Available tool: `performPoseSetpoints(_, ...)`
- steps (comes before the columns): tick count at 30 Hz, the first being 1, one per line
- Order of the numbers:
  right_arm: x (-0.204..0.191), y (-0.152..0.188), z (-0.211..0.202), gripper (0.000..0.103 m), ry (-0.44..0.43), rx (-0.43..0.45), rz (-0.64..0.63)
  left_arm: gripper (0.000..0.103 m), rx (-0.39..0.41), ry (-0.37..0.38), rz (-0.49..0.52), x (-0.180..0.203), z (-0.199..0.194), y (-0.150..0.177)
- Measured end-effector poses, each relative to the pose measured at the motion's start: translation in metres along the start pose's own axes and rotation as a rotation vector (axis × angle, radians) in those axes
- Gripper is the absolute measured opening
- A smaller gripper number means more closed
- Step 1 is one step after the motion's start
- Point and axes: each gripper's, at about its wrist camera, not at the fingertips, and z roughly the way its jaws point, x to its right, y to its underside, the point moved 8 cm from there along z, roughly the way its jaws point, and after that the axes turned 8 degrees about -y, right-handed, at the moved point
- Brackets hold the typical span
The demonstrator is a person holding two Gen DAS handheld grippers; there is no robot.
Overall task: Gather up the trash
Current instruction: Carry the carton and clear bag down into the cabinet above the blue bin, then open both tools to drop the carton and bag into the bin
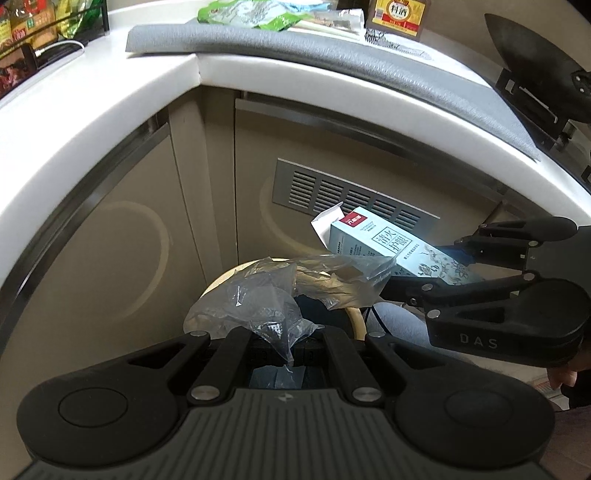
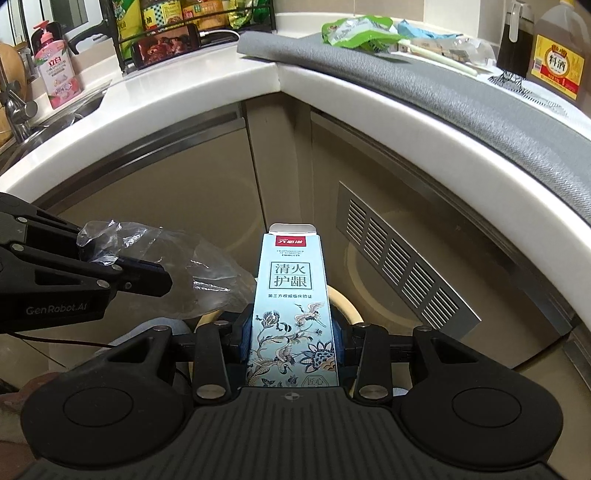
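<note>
My left gripper (image 1: 280, 350) is shut on a crumpled clear plastic wrapper (image 1: 266, 295), held below the counter edge over a round bin with a cream rim (image 1: 358, 325). My right gripper (image 2: 291, 339) is shut on a light blue carton with Chinese print (image 2: 290, 295), its top flap open, held upright over the same bin rim (image 2: 347, 302). In the left wrist view the carton (image 1: 373, 240) and right gripper (image 1: 458, 266) sit to the right of the wrapper. In the right wrist view the wrapper (image 2: 207, 269) and left gripper (image 2: 162, 277) are at the left.
A white counter (image 2: 207, 92) wraps the corner above beige cabinet doors with a metal vent (image 2: 399, 258). A grey mat (image 2: 443, 85) carries green packets (image 2: 354, 31), wrappers and a cooking wine bottle (image 2: 557, 62). A sink (image 2: 62, 114) and soap bottle (image 2: 55, 70) stand left.
</note>
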Motion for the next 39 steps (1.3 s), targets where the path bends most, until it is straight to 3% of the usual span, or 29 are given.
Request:
performPoseSetpoints(19,0.015,0.007,0.044,0.042,-0.005,-0.099,0.048,0.000,-0.093,0.018,-0.025,-0.006,0.040,0.004)
performPoseSetpoints(34,0.045,0.020,0.112,0.042,-0.011,-0.204,0.172,0.000,-0.283,0.036,-0.099,-0.011,0.117,0.018)
performPoseSetpoints(39,0.051,0.028,0.138,0.042,-0.001,-0.251,0.178,0.000,-0.332,0.034,-0.079,-0.007,0.146,0.022)
